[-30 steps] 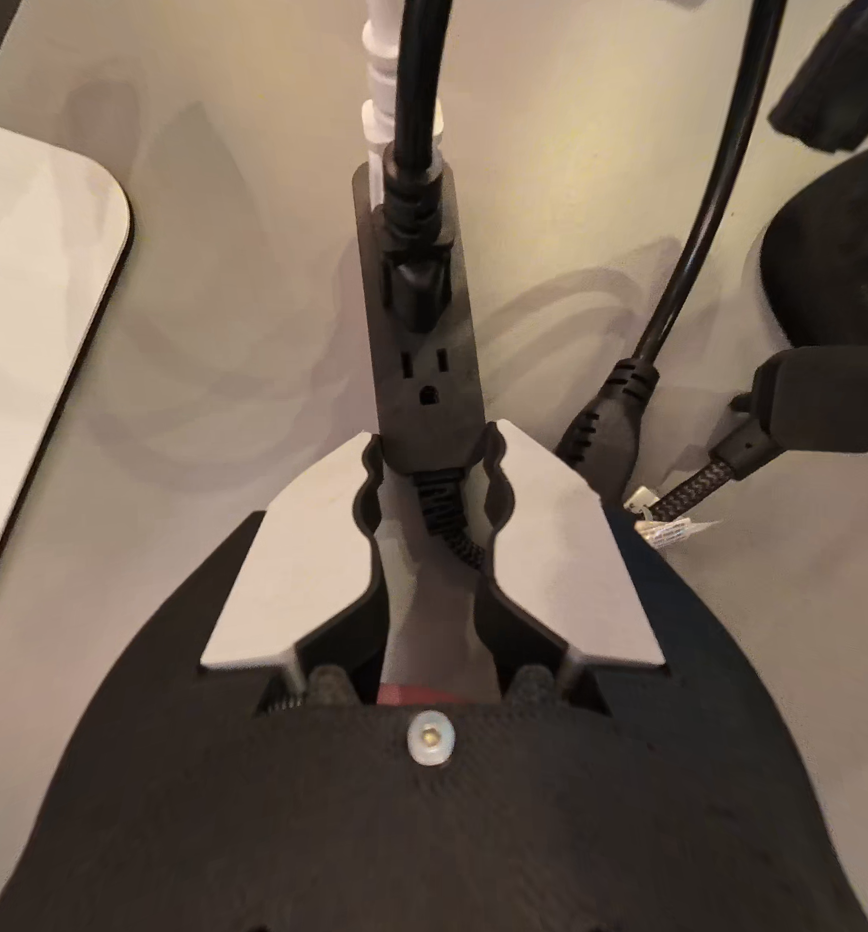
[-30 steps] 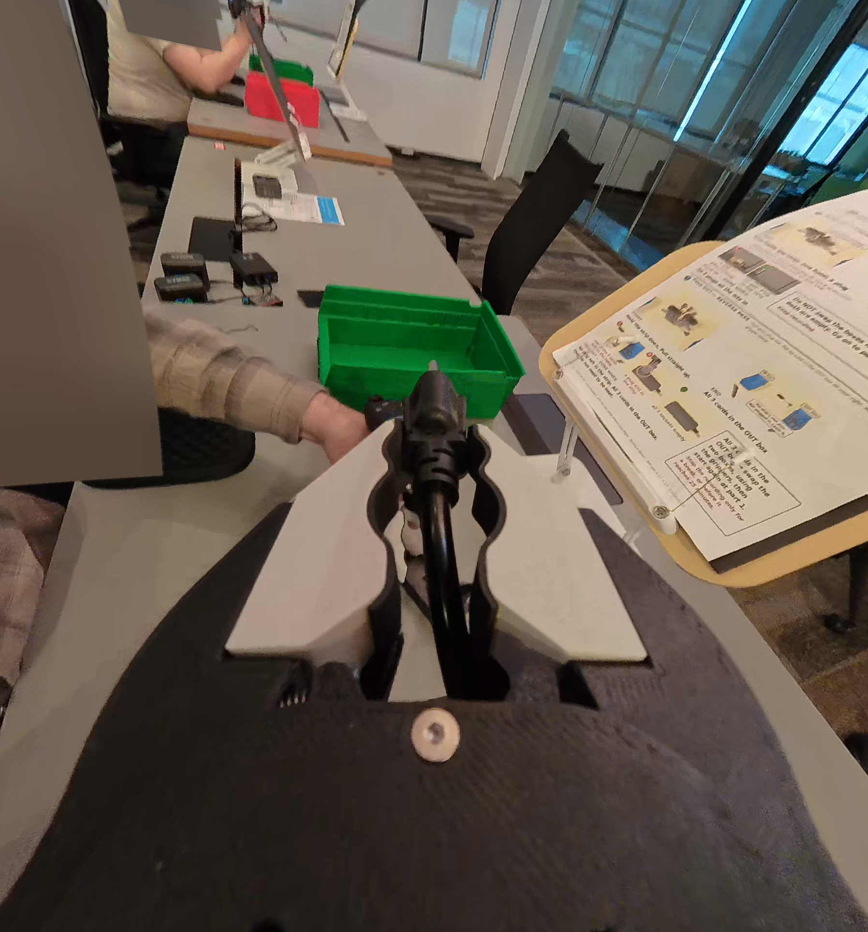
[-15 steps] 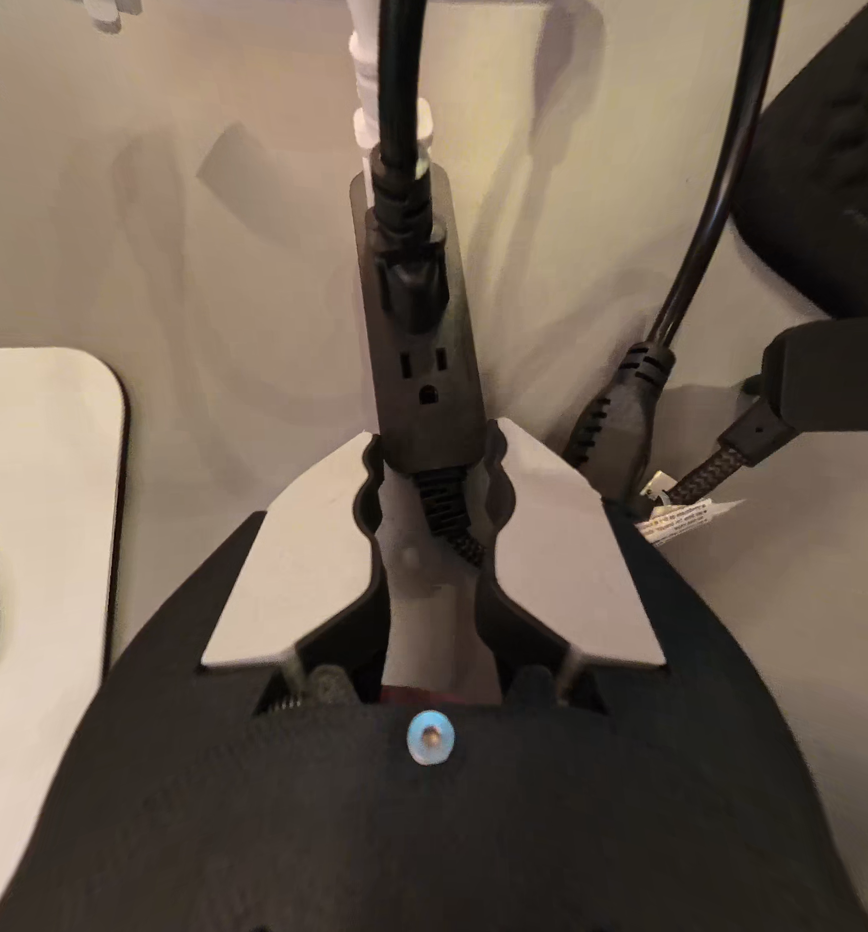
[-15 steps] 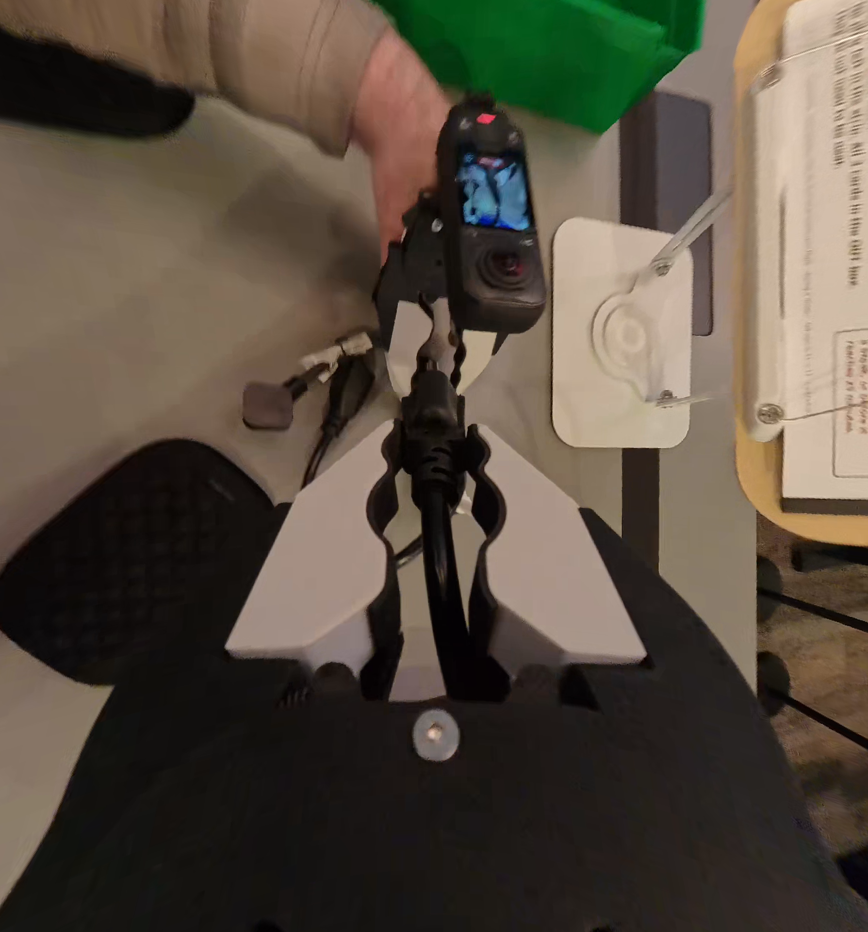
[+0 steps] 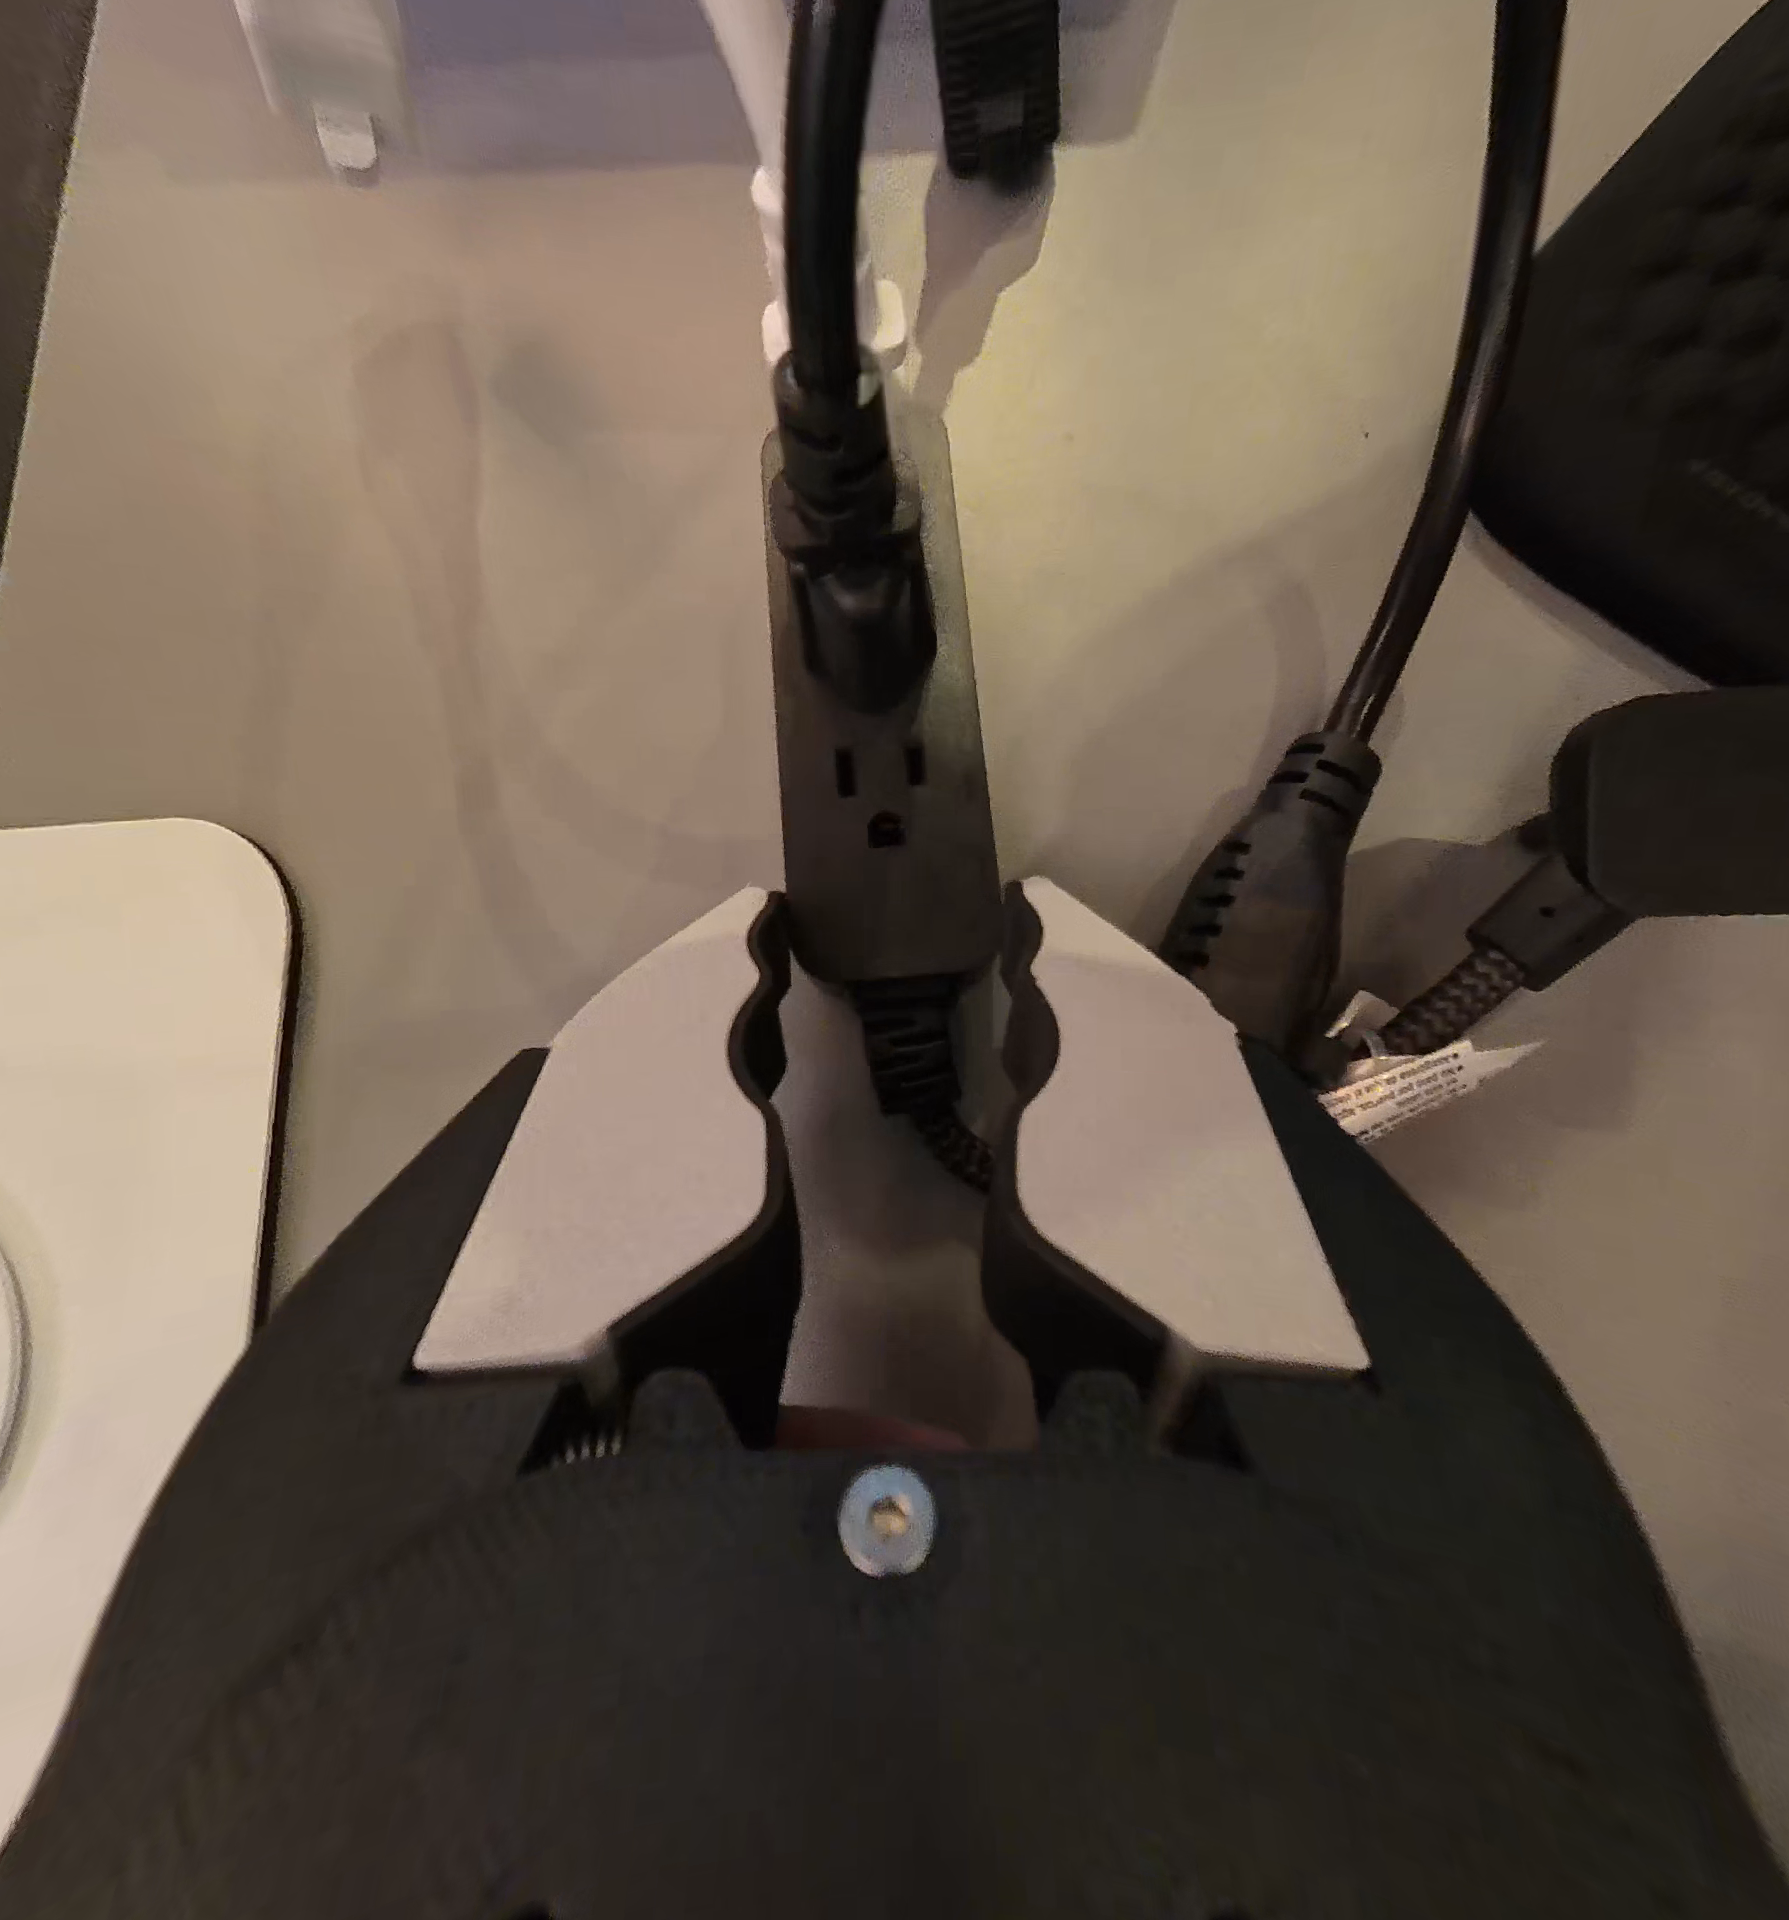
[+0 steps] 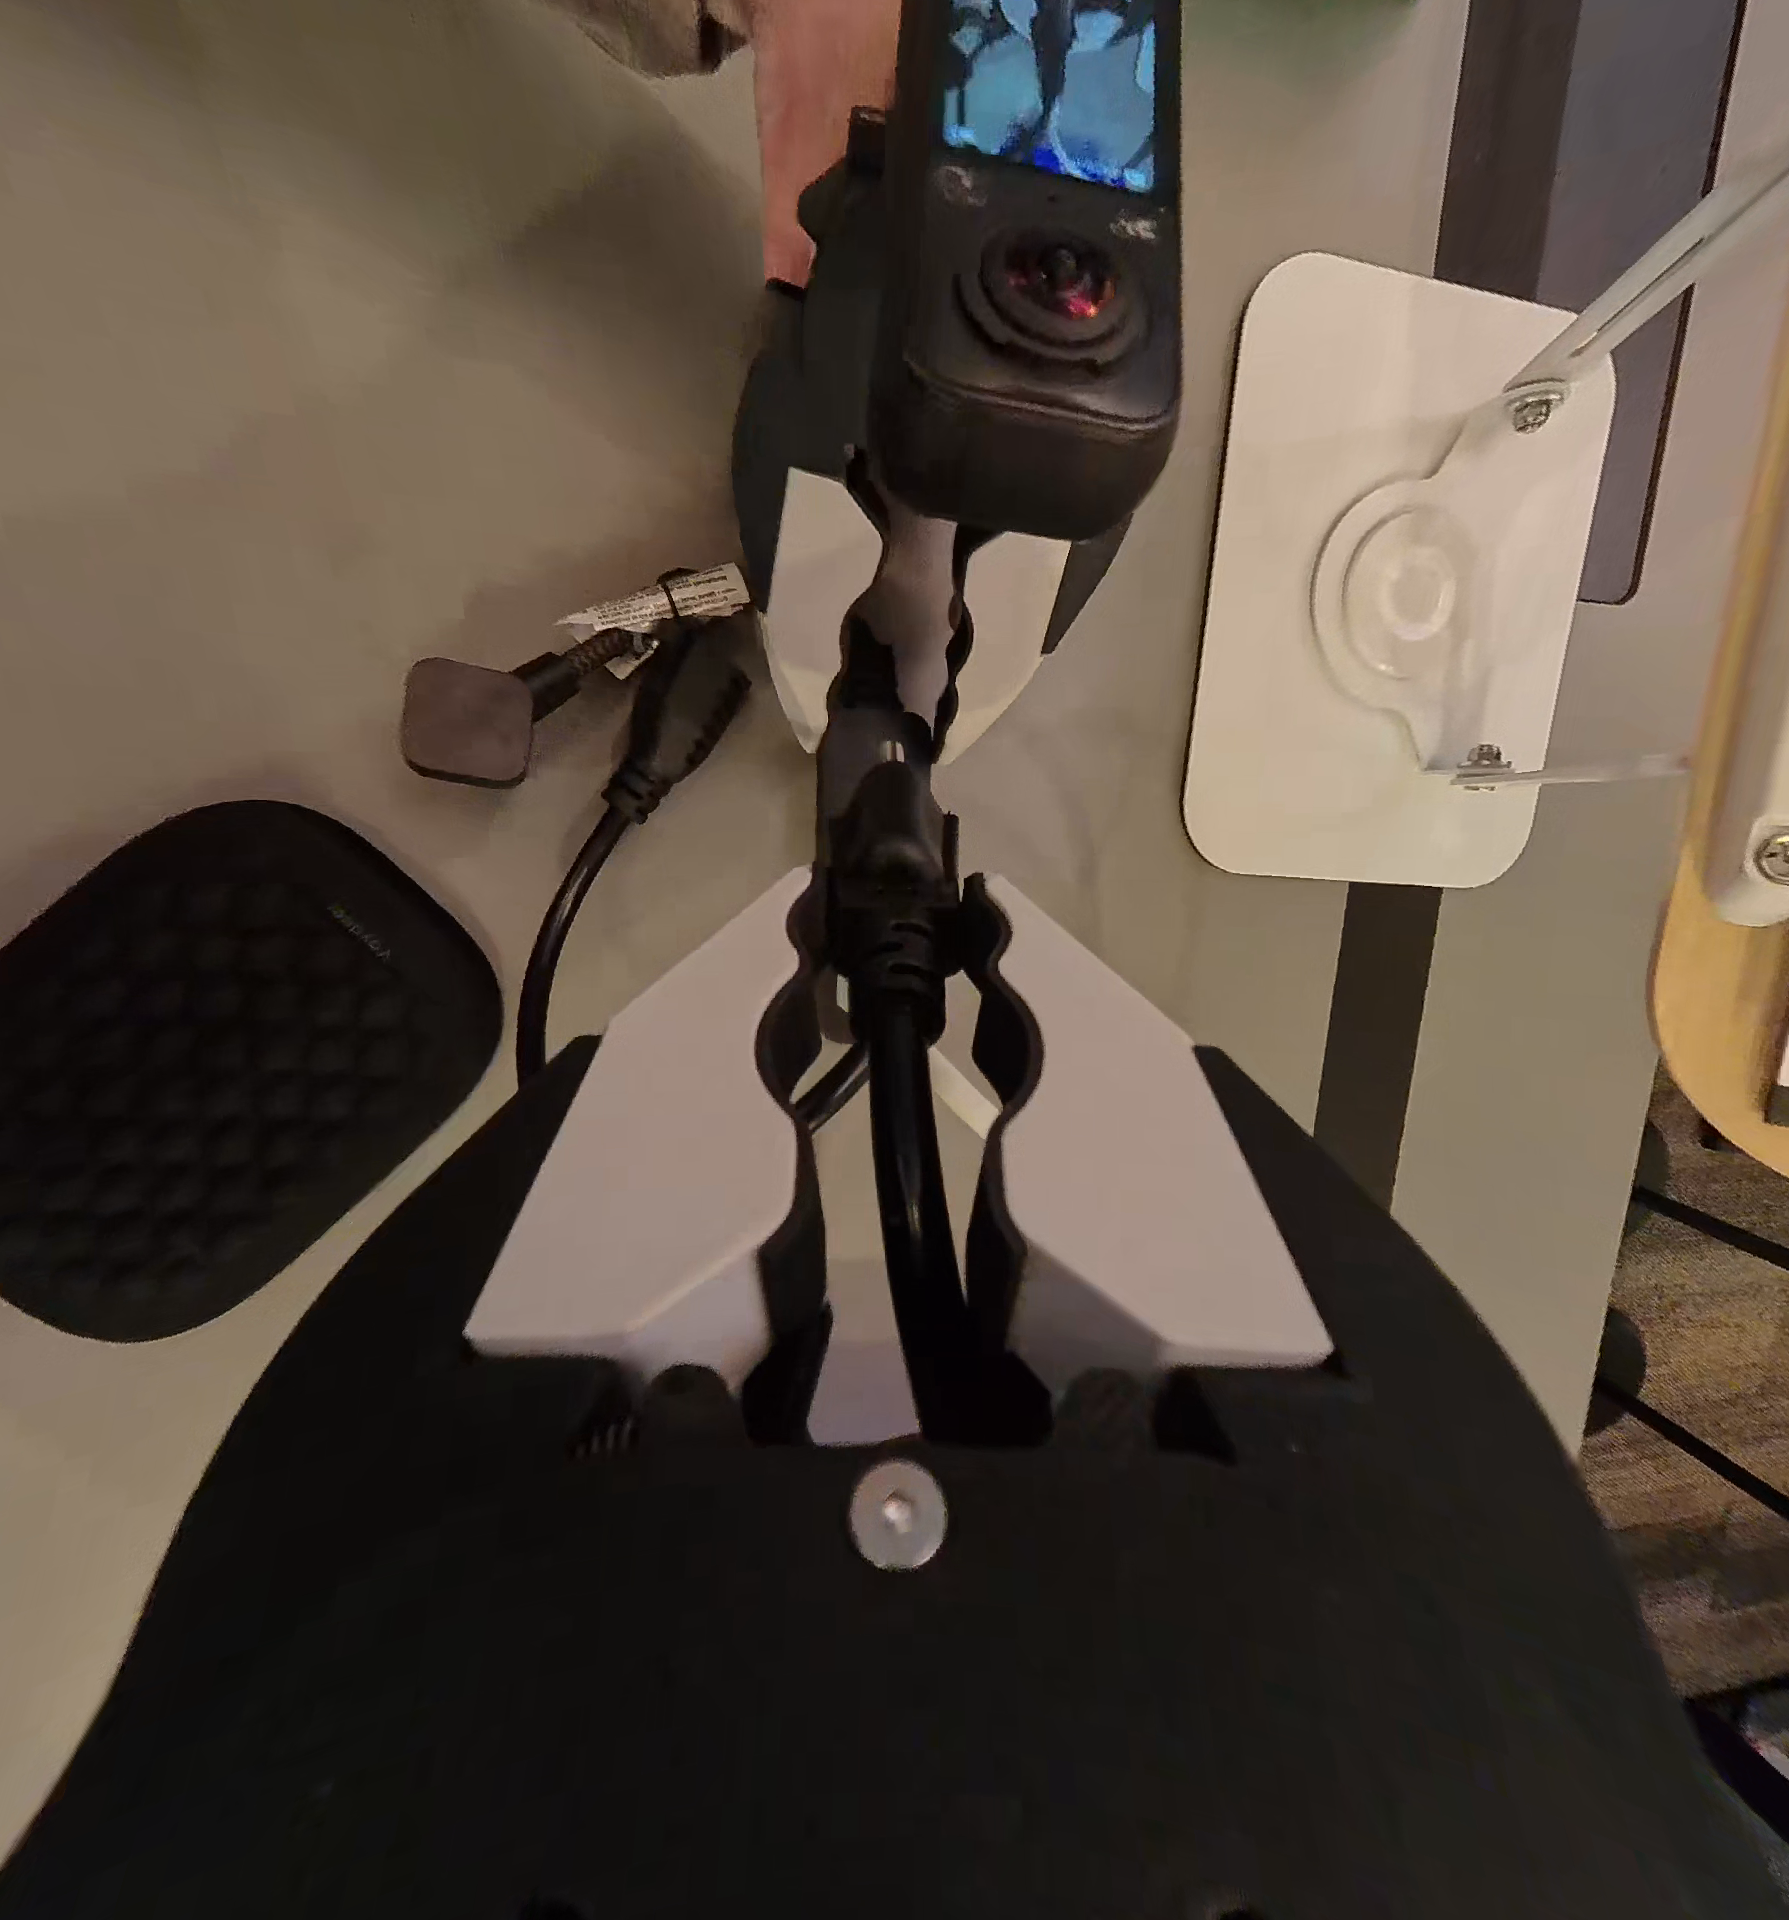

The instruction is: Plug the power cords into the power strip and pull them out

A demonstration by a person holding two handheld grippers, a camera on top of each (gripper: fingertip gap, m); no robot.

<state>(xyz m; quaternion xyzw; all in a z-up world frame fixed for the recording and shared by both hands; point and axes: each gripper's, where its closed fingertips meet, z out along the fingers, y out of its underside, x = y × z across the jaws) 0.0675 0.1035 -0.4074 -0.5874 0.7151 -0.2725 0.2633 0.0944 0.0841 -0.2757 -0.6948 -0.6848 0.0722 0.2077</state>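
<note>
In the left wrist view, the left tongs [image 5: 895, 940] are clenched on the near end of the black power strip [image 5: 885, 790]. The strip lies long, pointing straight away from them over the desk [image 5: 516, 540]. A black plug [image 5: 862, 613] sits at the strip's far end, with one empty socket [image 5: 879, 790] between it and the tongs.

In the right wrist view, the right tongs [image 6: 895, 914] grip that same plug [image 6: 888, 831] from the strip's other end. The right tongs are nearer the plug, so they would push or pull it. I cannot tell if it is pushed fully in.
</note>
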